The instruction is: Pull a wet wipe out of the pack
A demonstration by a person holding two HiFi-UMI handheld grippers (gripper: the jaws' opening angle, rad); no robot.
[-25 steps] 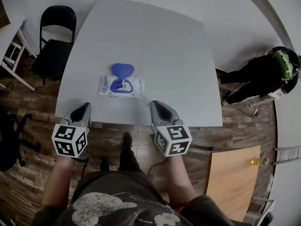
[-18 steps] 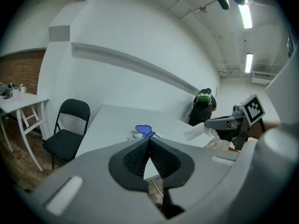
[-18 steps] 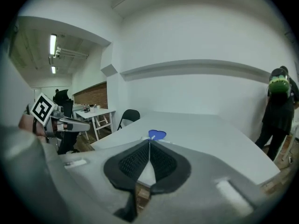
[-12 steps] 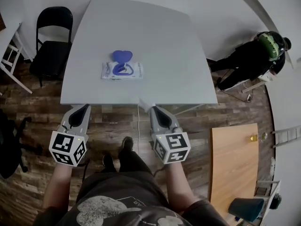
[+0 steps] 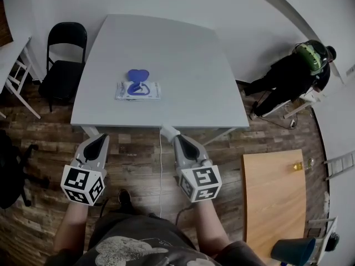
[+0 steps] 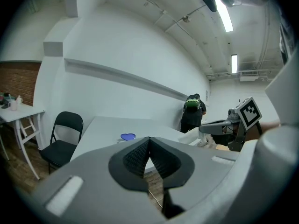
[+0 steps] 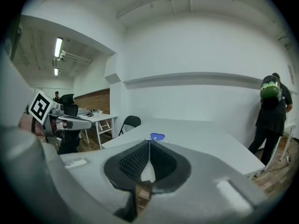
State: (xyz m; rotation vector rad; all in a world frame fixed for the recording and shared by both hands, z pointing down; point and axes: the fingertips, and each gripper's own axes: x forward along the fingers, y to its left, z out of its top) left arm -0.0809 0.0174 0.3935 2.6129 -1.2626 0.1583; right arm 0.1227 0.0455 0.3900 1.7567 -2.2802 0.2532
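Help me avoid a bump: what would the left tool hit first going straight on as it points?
The left tool would likely meet the table around its near edge, though depth is unclear. The wipe pack lies farther in on the tabletop.

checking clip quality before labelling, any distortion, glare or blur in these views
Head view: fisheye bows the table edges, light is even, wet wipe pack clear. Left gripper view: dark round vignette, ceiling strip light blown out, left claw looms large in the foreground. Right gripper view: same vignette, wall ledge curves, right claw fills the lower frame.
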